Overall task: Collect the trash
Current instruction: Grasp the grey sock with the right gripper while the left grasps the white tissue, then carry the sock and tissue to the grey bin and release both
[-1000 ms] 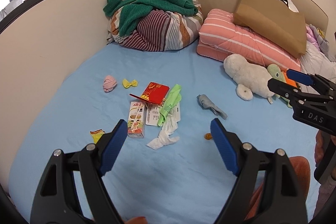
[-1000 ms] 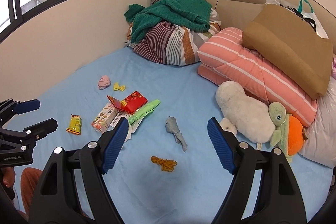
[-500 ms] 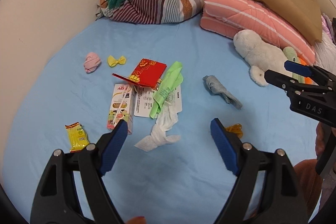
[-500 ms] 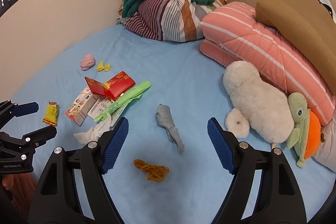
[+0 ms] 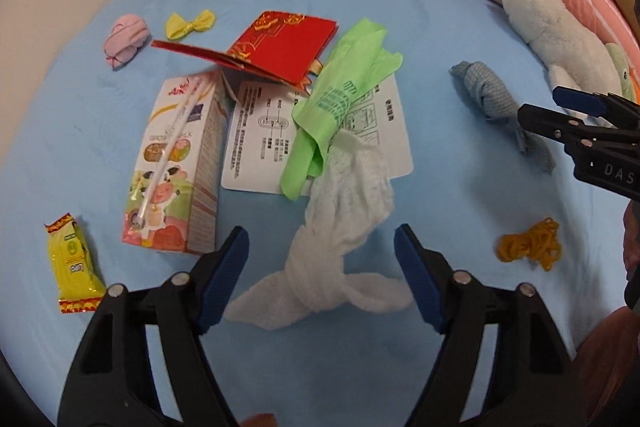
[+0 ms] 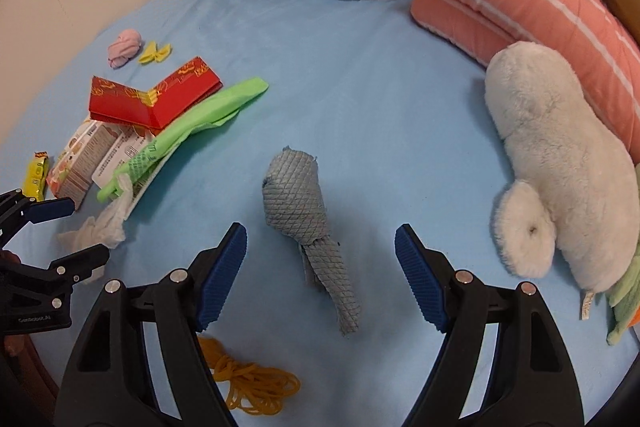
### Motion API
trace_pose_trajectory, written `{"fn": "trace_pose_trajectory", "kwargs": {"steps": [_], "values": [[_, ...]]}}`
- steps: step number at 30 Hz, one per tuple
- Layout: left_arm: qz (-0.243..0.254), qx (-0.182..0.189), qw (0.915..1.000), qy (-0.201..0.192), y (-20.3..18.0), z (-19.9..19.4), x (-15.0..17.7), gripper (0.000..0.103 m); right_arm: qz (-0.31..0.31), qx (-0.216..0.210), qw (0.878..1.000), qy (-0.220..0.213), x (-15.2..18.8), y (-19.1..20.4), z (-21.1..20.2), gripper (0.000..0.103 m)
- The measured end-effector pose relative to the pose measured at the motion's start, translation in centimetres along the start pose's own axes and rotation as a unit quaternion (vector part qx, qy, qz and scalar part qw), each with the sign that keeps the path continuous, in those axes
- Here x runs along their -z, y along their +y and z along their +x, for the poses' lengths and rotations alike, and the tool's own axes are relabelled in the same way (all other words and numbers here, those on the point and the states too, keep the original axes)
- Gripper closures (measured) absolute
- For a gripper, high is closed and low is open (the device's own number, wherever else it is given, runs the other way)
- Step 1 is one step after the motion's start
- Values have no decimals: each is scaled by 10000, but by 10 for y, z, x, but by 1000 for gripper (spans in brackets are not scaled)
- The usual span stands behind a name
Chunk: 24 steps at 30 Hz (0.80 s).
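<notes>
1. The left gripper [image 5: 320, 259] hangs with fingers wide, straddling the knotted white paper tissue [image 5: 332, 227] mid-bed on the light blue bed sheet [image 5: 440, 27], apparently to pinch it.
2. The right gripper [image 6: 320, 259], equally wide and empty, brackets the rolled grey quilted cloth [image 6: 304, 215] (trash or not, I cannot tell).

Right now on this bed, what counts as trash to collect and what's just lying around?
Trash: crumpled tissue, green plastic bag, milk carton, yellow snack wrapper, printed leaflet, red envelope.

Just lying about: grey rolled sock, pink rolled sock, yellow bow, white plush seal, rubber bands.
</notes>
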<state>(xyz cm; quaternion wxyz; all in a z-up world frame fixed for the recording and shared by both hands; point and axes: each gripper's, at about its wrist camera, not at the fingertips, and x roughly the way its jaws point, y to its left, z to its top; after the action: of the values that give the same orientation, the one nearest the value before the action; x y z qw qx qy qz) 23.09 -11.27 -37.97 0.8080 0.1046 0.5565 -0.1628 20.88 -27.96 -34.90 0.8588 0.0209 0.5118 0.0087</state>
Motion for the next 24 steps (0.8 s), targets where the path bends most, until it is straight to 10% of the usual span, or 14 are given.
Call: {"fn": "trace_pose_trajectory", "kwargs": {"steps": [3, 10, 24], "values": [[5, 36, 9999, 152, 1, 17, 4, 47, -43, 3, 9999, 123, 2, -1, 14, 29], [56, 99, 9999, -61, -3, 11, 6, 78, -285, -166, 9987, 393, 6, 5, 30, 91], [41, 145, 9991, -394, -3, -65, 22, 81, -167, -573, 9981, -141, 15, 31, -54, 94]]}}
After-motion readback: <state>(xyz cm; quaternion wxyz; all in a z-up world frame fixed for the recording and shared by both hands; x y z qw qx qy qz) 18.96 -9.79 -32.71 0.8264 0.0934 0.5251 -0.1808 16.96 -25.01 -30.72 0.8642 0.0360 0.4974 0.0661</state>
